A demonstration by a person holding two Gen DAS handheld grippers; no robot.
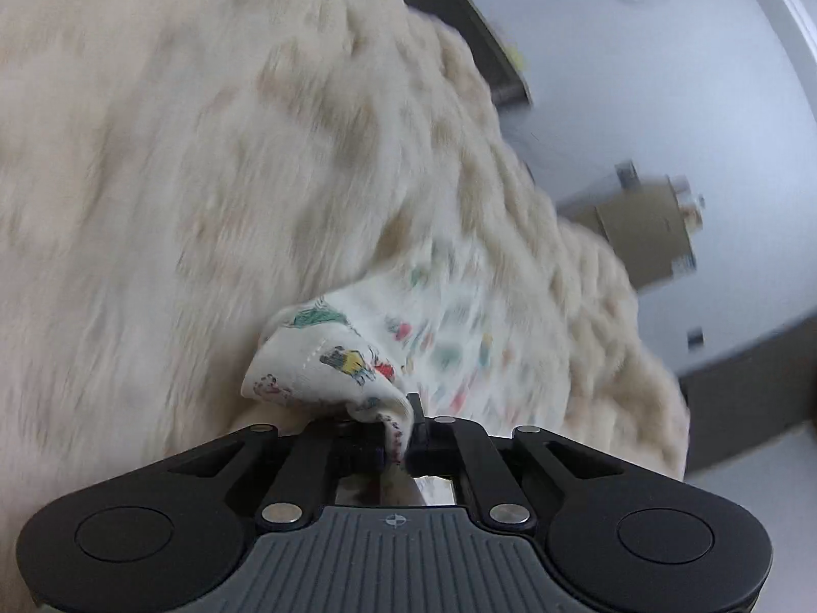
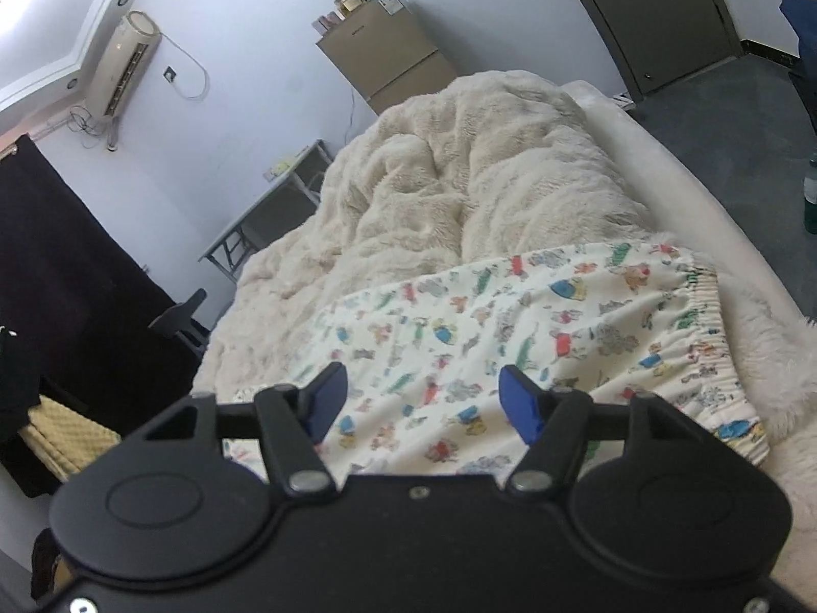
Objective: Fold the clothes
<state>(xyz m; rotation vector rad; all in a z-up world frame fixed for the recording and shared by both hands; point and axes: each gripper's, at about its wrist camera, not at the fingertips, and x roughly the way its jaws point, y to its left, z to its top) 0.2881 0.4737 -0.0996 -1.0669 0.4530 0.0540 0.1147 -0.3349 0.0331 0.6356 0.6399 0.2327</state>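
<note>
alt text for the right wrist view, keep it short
The right gripper, jaws open and empty, hovers over a cartoon-print garment spread on a fluffy cream blanket covering a bed. Behind stand a small fridge and a wall air conditioner.

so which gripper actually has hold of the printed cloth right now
The left gripper: its jaws are shut on a bunched corner of the printed cloth. The right gripper hangs open above the cloth, blue pads apart, holding nothing.

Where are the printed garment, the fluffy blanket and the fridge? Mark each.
printed garment (image 2: 459,337): right wrist view, middle of the spread cloth.
fluffy blanket (image 2: 459,163): right wrist view, bunched top.
fridge (image 2: 388,59): right wrist view, front door.
</note>
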